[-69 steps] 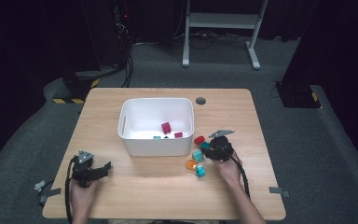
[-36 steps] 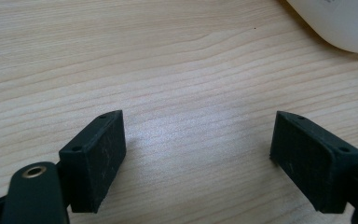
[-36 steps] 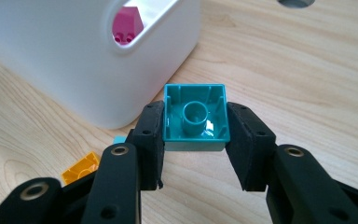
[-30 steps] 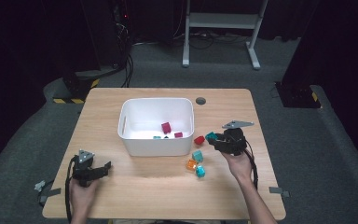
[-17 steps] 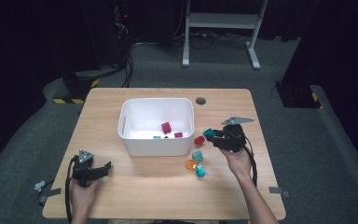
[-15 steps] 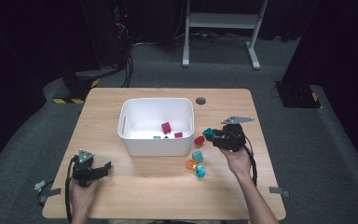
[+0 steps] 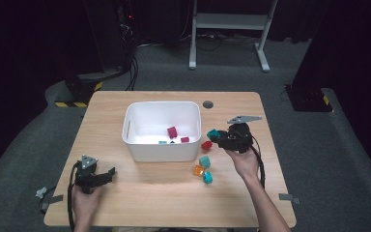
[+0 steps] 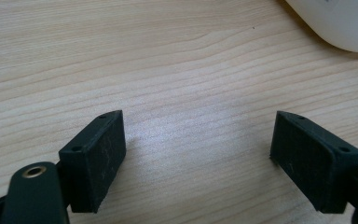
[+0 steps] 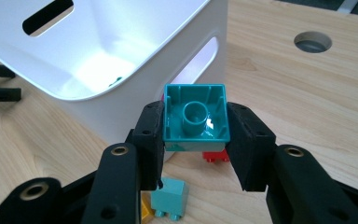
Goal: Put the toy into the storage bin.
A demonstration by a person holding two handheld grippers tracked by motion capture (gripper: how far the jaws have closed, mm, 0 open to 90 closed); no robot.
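My right gripper [image 7: 218, 137] is shut on a teal brick [image 9: 195, 118], held in the air just right of the white bin [image 7: 134, 145]; the brick also shows in the high view [image 7: 213, 134]. In the bin lie a dark red brick [image 7: 172, 132], a small pink one [image 7: 185, 139] and a teal piece [image 7: 163, 142]. On the table beside the bin sit a red brick [image 7: 206, 145], a light teal brick [image 7: 204, 161], an orange brick [image 7: 198, 170] and a cyan brick [image 7: 207, 178]. My left gripper [image 7: 107, 175] rests open at the table's front left, nothing between its pads [image 8: 98, 156].
A round cable hole [image 7: 207, 104] lies in the wooden table [image 7: 140, 203] behind the bin. A metal stand [image 7: 232, 21] and cables are on the floor beyond. The bin's corner [image 8: 340, 23] shows at the top right of the left gripper view.
My right gripper has risen off the table with the teal brick and shifted back and toward the bin's right wall. The left gripper has stayed put.
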